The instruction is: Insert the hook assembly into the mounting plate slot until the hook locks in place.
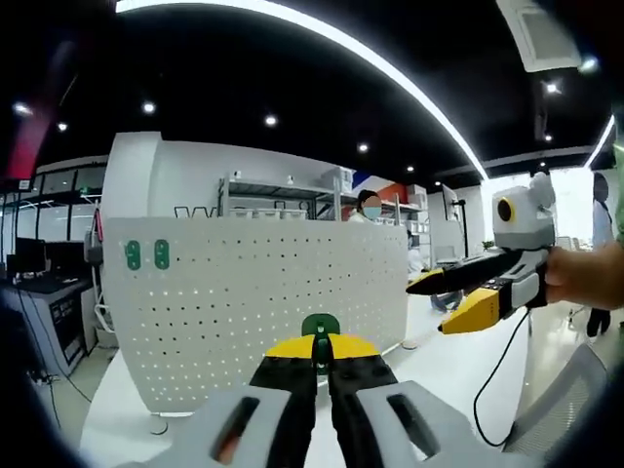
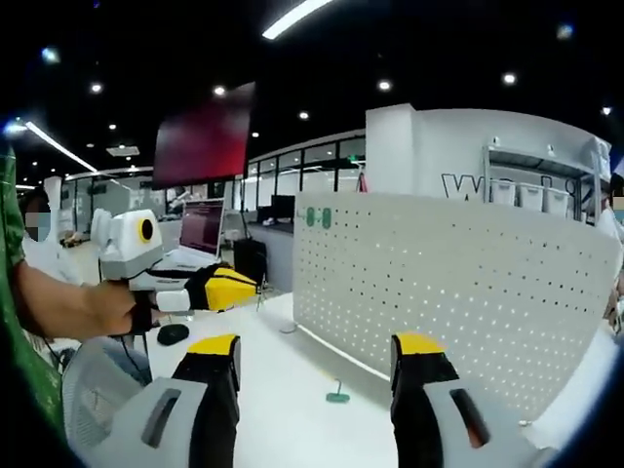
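While the white pegboard stands upright on the white table, two green hooks sit side by side in its upper left corner in the left gripper view; further right, at the bottom centre, the left gripper has its yellow-tipped jaws pressed together on a green hook, whose rounded head pokes up just above the tips, in front of the board's lower edge; at the right edge a hand holds the right gripper, its jaws spread.

In the right gripper view, a hand at the left holds the left gripper; the right gripper at the bottom has its jaws wide apart with nothing between them; a small green hook lies on the table between the jaws, near the pegboard's foot; the two mounted hooks show at the board's top left.
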A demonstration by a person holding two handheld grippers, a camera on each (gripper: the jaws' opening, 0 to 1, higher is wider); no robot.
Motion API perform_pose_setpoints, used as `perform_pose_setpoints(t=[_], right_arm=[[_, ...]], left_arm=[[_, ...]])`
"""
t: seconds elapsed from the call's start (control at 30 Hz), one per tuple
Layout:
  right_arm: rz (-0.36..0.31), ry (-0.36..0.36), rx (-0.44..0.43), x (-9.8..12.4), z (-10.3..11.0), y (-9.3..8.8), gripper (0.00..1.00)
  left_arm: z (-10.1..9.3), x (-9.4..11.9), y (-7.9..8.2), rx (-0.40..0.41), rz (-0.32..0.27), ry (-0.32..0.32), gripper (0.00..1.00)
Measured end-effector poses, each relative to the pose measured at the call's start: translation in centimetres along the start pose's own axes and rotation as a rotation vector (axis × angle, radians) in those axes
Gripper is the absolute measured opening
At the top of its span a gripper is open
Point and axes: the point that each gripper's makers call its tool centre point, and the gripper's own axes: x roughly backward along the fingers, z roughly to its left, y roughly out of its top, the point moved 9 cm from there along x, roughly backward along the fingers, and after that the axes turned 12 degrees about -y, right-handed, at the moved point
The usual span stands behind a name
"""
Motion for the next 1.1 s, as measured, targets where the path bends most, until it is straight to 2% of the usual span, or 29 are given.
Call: perform_pose_setpoints(t=[0.3, 0.47, 0.73, 1.1], right_arm=[[-0.021, 0.009, 0.012, 1.0, -0.6, 0.4, 0.69], [-0.025, 0.009, 0.021, 1.6, -1.6, 0.5, 0.70], [-0.070, -0.006, 0.012, 3.0, -2.8, 1.7, 0.74], [-0.084, -0.024, -0.011, 4.1, -3.3, 2.1, 0.81]], left_arm=[[2.0, -0.8, 2.7, -0.022, -0.070, 0.099, 0.02], [3.1, -1.8, 4.1, -0.037, -0.115, 0.149, 0.02], [4.3, -3.2, 4.9, -0.050, -0.151, 0.213, 0.02], [7.1, -5.1, 6.4, -0.089, -0.187, 0.284, 0.02]])
